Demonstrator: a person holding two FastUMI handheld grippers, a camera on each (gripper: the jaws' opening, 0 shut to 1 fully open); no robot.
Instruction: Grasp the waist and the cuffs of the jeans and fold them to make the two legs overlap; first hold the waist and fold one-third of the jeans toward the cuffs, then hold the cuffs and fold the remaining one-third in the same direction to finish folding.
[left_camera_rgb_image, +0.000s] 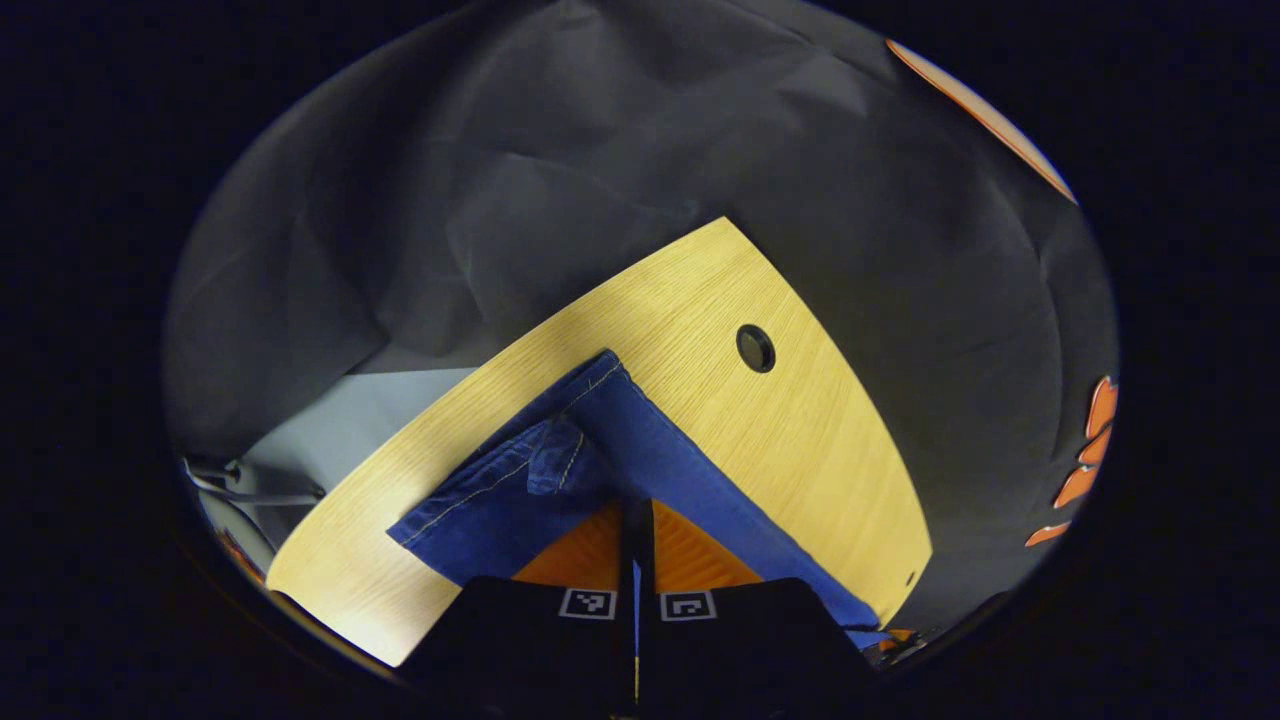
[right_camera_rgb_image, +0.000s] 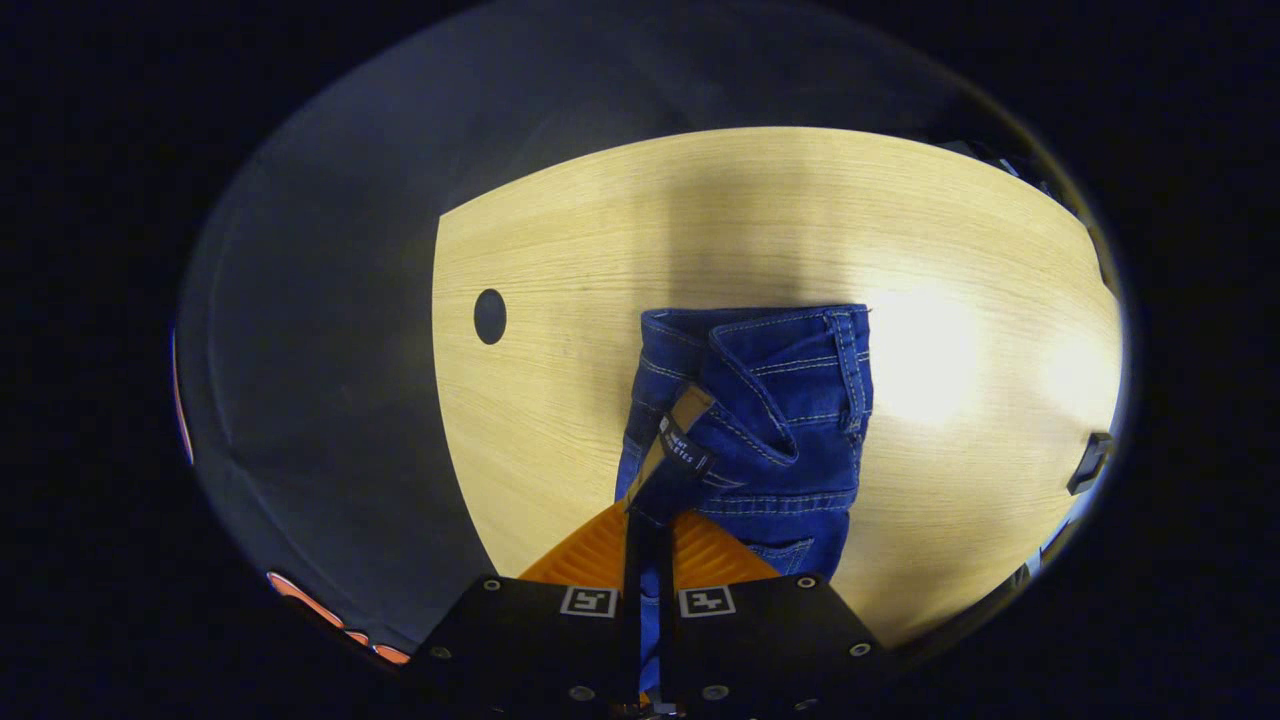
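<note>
Both tools clenched on limp, heavy denim jeans (right_camera_rgb_image: 770, 430): left gripper (left_camera_rgb_image: 636, 520) pinches the cuffs, right gripper (right_camera_rgb_image: 648, 530) the thick waistband toward 12 o'clock, the firmest hold.

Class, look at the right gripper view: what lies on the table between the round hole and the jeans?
Nothing. In the right gripper view, the stretch of table between the round hole and the jeans is bare light wood.
</note>
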